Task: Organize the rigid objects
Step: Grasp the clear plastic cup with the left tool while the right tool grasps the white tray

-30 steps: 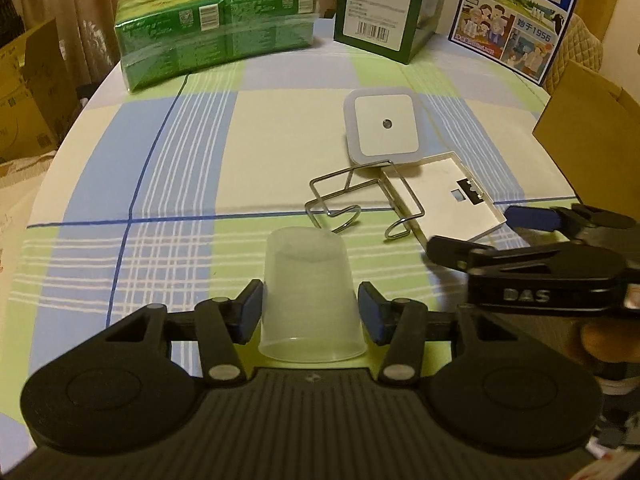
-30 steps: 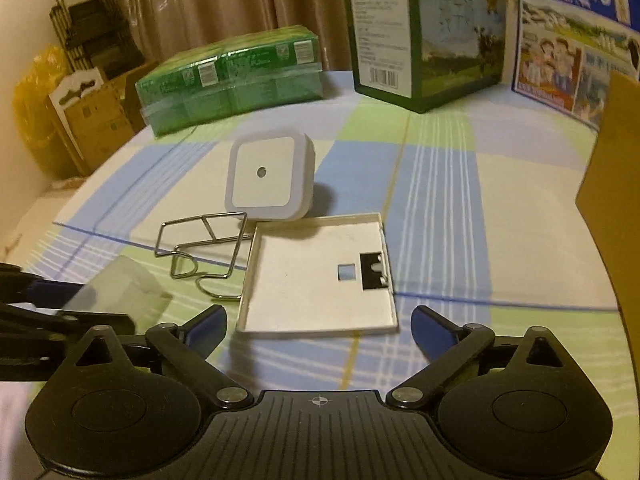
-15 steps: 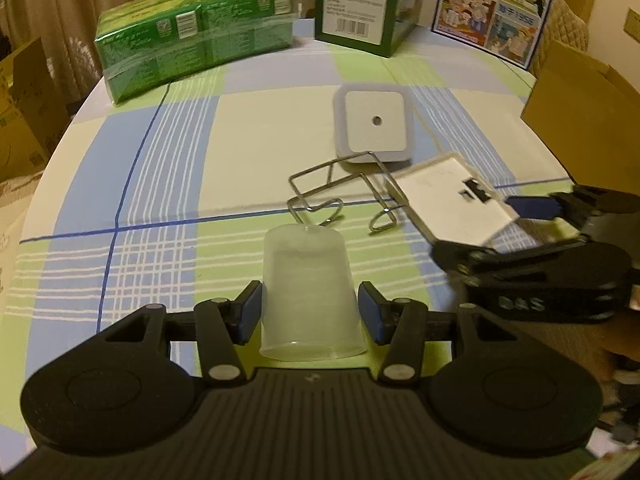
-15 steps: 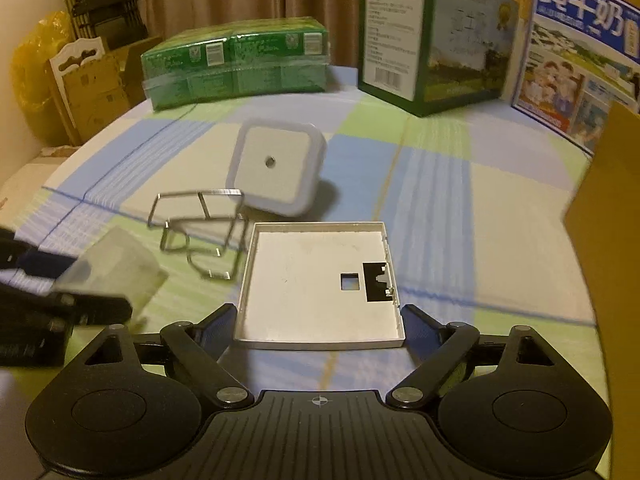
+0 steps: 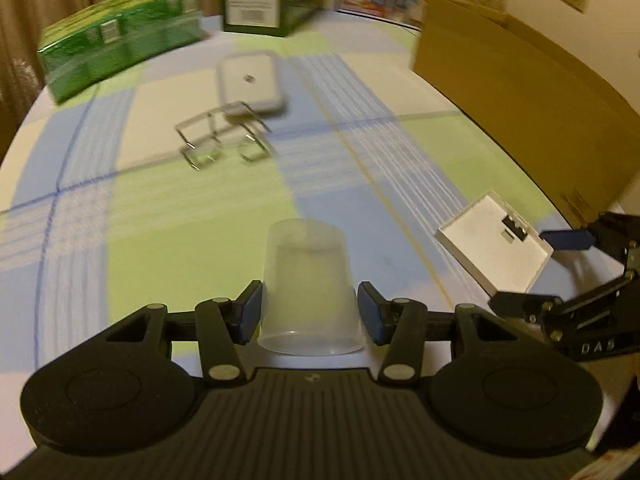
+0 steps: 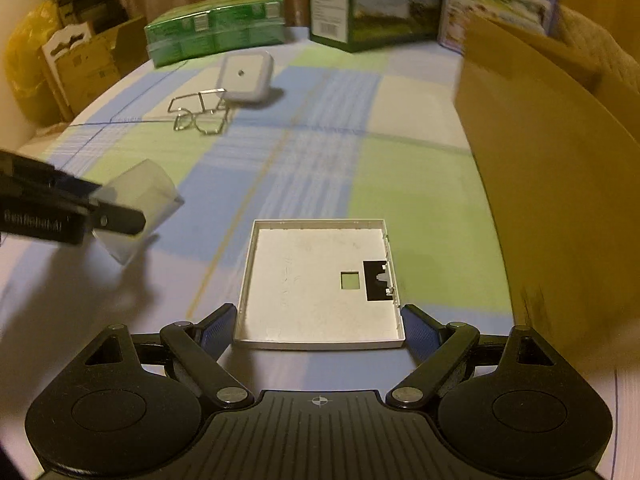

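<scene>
On the left, the translucent plastic cup point(image 5: 310, 292) sits between the blue pads of the left hand-held gripper point(image 5: 310, 316), its mouth toward the camera and its closed end pointing forward. The pads are closed on the cup's sides near the rim and it is carried above the checked tabletop point(image 5: 200, 208). Because the wall tapers away from the grip, I judge it could slide forward out of the pads if the pinch loosens or the gripper tips down; squeezing harder could buckle the thin wall.

To the right, the right hand-held gripper point(image 6: 318, 326) is spread wide, its pads pressed on the two side edges of the flat white square plastic cover plate point(image 6: 316, 280), which lies level in the grip and clear of the tabletop. Only the near corners are held, so the plate could pivot or drop if jolted. The brown cardboard box point(image 6: 560, 160) stands close on the right; the plate's far edge could catch its wall instead of clearing it.

A bent wire rack point(image 5: 220, 140) and a grey square night light point(image 5: 250, 82) lie further back on the tabletop.
</scene>
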